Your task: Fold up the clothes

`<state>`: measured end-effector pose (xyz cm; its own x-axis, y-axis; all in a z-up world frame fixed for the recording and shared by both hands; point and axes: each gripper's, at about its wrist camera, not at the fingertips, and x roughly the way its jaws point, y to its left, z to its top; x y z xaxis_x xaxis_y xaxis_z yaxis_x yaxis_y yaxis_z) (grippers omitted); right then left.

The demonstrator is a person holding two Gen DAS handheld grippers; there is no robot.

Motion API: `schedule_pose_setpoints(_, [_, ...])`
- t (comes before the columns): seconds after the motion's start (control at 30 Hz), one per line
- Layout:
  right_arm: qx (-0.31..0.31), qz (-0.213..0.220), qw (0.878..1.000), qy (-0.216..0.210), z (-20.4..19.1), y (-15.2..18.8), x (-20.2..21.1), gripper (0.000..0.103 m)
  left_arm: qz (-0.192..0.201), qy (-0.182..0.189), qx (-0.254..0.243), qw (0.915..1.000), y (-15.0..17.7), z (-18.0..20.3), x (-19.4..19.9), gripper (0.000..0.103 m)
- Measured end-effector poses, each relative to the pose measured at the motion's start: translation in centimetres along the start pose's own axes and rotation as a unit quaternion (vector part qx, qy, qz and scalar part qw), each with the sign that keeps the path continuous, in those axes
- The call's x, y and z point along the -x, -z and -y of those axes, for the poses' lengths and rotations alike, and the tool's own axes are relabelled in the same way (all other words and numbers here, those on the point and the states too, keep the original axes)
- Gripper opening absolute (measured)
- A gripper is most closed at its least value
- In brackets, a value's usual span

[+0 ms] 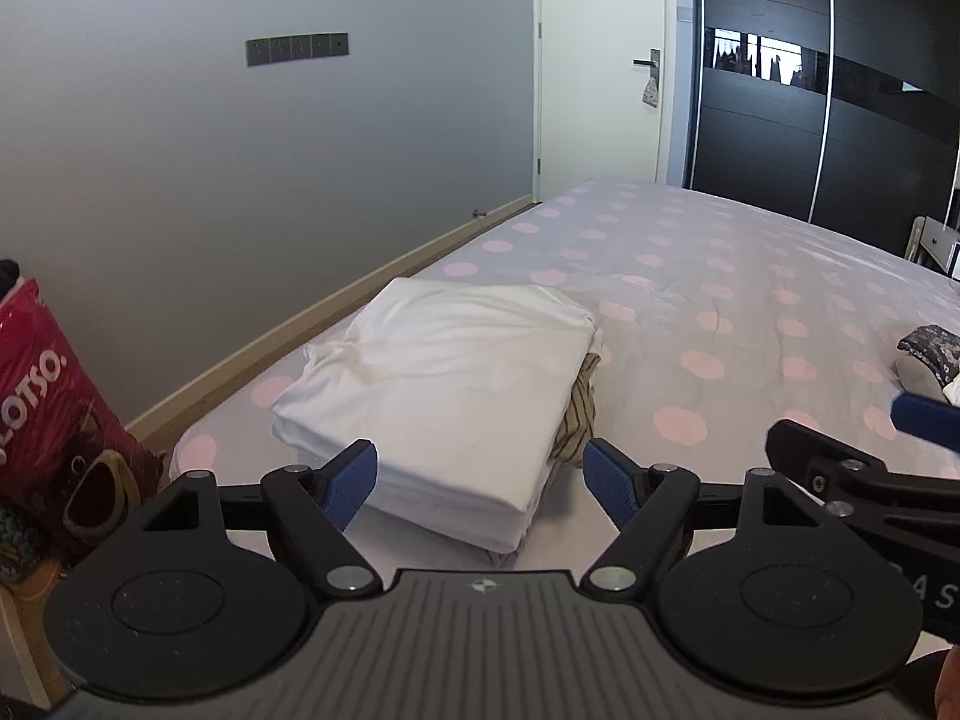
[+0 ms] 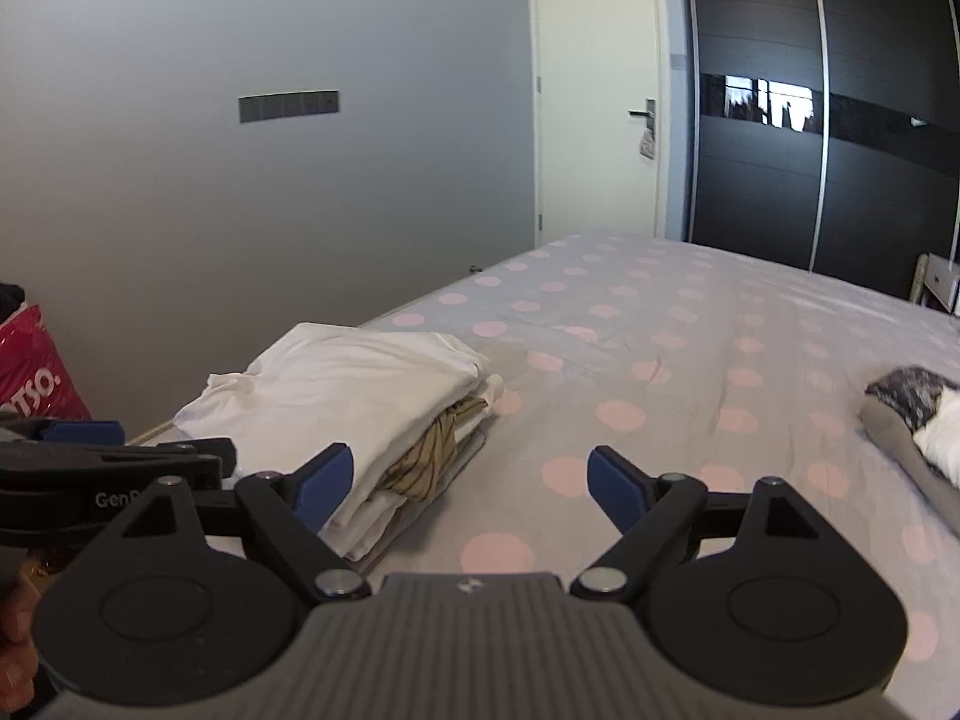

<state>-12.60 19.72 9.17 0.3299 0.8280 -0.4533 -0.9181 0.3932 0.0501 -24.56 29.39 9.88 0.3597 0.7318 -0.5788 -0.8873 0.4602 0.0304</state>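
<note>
The stack of folded clothes (image 1: 441, 390) sits on the near left part of the bed (image 1: 720, 276), and the unfolded garments (image 2: 918, 420) lie well apart from it at the right edge. That split likely decides the next move. The left gripper (image 1: 480, 480) faces the stack almost head-on, its fingers apart and holding nothing, with the stack's near corner between and just beyond the blue pads (image 1: 351, 483). The right gripper (image 2: 465, 480) is also spread and empty; the stack lies to its left, just past its left pad, and the loose pile lies to its right, so the right hand looks the nearer one for fetching the next piece.

The stack's long axis runs from near to far, angled slightly left toward the wall (image 1: 240, 150). Its top layer is a smooth white cotton-like sheet of cloth, squarely folded with soft rounded edges. A tan striped garment (image 2: 435, 450) bulges from the right side between white layers.

The loose pile is rumpled: grey fabric, a dark floral print and a white patch. The bedsheet is pale lilac with pink dots, lightly creased. A red bag (image 1: 54, 396) stands at the far left.
</note>
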Motion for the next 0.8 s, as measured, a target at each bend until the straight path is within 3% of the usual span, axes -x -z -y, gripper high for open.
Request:
schedule_pose_setpoints(0.13, [0.007,-0.016,1.0,0.02,0.0,1.8,-0.8,0.088,0.0,-0.023,-0.011,0.9997,1.4,0.2,-0.7,0.075])
schedule_pose_setpoints(0.27, [-0.017,-0.037,0.999,0.013,0.6,2.8,-1.6,0.088,-0.018,-0.022,-0.019,0.9994,2.3,0.3,-1.7,0.075])
schedule_pose_setpoints(0.8, [-0.024,-0.015,1.0,0.003,0.7,3.1,-0.8,0.088,-0.028,-0.02,-0.037,0.9987,3.1,1.0,-2.0,0.075])
